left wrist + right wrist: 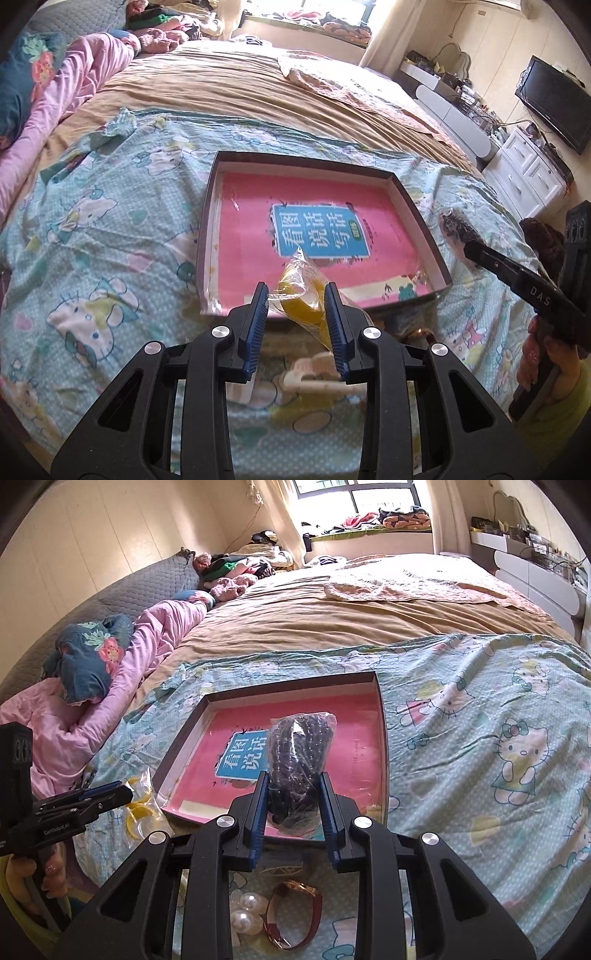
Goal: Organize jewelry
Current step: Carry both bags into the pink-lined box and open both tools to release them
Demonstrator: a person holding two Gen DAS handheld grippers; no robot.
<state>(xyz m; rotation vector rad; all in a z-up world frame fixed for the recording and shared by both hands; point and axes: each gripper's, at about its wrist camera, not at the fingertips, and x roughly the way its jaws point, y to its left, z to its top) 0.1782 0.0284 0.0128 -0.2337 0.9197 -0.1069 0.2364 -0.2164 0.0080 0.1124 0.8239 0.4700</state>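
My left gripper (296,291) is shut on a clear plastic bag of yellow bangles (301,295), held over the near edge of a shallow box (212,206) with a pink book (251,236) lying in it. My right gripper (291,781) is shut on a clear bag of dark beads (301,746), also above the box (382,716). In the left wrist view the right gripper (465,245) with the bead bag (456,225) shows at the right. The right wrist view has the left gripper (122,794) and the yellow bangles (138,808) at the left.
On the cartoon-cat bedsheet (480,738) below the right gripper lie a red-strapped watch (295,919) and pearl pieces (247,912). A cream hair clip (310,376) lies under the left gripper. Pillows and a pink quilt (155,635) sit left; drawers (524,173) stand right.
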